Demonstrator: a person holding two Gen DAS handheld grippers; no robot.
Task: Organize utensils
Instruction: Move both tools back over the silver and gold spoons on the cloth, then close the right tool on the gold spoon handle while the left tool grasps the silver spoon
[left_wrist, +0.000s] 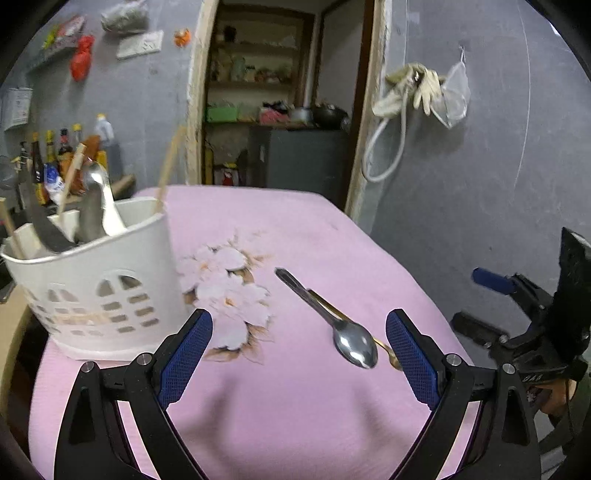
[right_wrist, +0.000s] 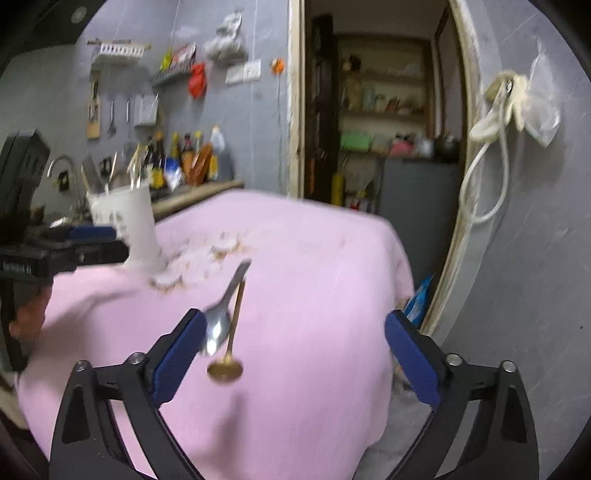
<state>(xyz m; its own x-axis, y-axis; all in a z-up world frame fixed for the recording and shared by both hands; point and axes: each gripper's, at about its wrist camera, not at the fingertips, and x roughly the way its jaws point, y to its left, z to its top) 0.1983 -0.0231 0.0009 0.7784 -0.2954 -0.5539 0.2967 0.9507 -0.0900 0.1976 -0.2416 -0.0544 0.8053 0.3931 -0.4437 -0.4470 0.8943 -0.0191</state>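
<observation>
Table (left_wrist: 332, 236): pink cloth.
Caddy (left_wrist: 96, 288): frame left, holding utensils.
Spoons: steel (left_wrist: 332, 325) over gold (right_wrist: 231, 339), centre.
Left tongs (left_wrist: 299, 354): open, empty.
Right tongs (right_wrist: 295, 354): open, empty.

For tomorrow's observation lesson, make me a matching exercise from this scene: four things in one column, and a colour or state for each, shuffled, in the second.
Column one:
1. steel spoon
2. small ladle-shaped spoon
3. utensil holder
4. left tool

Column two:
A. white, upright, already holding utensils
B. open, gripping nothing
C. silver, lying on the pink cloth
D. gold, lying beside the other spoon

Pairs: 1-C, 2-D, 3-A, 4-B
</observation>
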